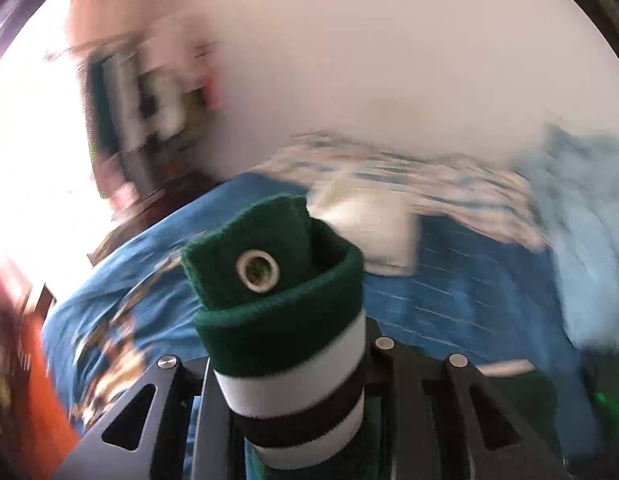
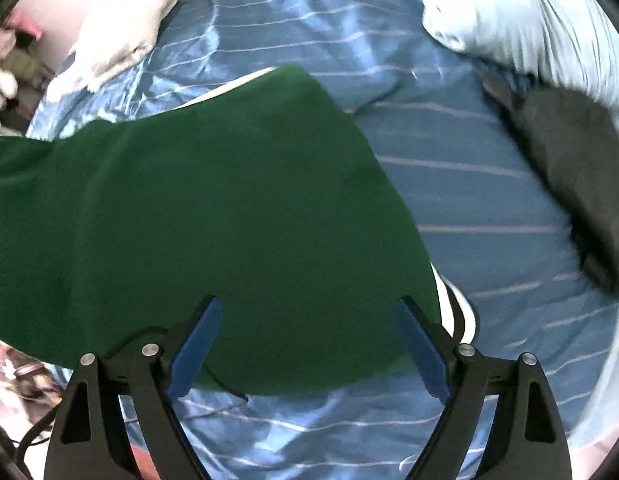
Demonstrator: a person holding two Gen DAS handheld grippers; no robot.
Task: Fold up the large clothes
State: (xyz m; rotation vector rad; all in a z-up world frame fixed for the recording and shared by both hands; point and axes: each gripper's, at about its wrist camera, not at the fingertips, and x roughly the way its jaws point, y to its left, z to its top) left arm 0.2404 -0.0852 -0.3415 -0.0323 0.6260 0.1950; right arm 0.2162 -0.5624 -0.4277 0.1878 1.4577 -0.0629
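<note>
Your bed (image 2: pixel 469 184) wears a blue striped sheet (room beyond blurred). Left hand-held gripper (image 1: pixel 285 320) clenches the green garment (image 2: pixel 213 216), which drapes across it; right hand-held gripper (image 2: pixel 309 344) hangs released above.

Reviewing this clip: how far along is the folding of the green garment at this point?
Early. Done: nothing looks folded; the green garment lies loosely spread on the striped blue sheet. In hand: the left gripper is shut on its banded hem, with an eyelet showing. The right gripper is open above the cloth. Left: every fold, plus perhaps the dark garment.
</note>
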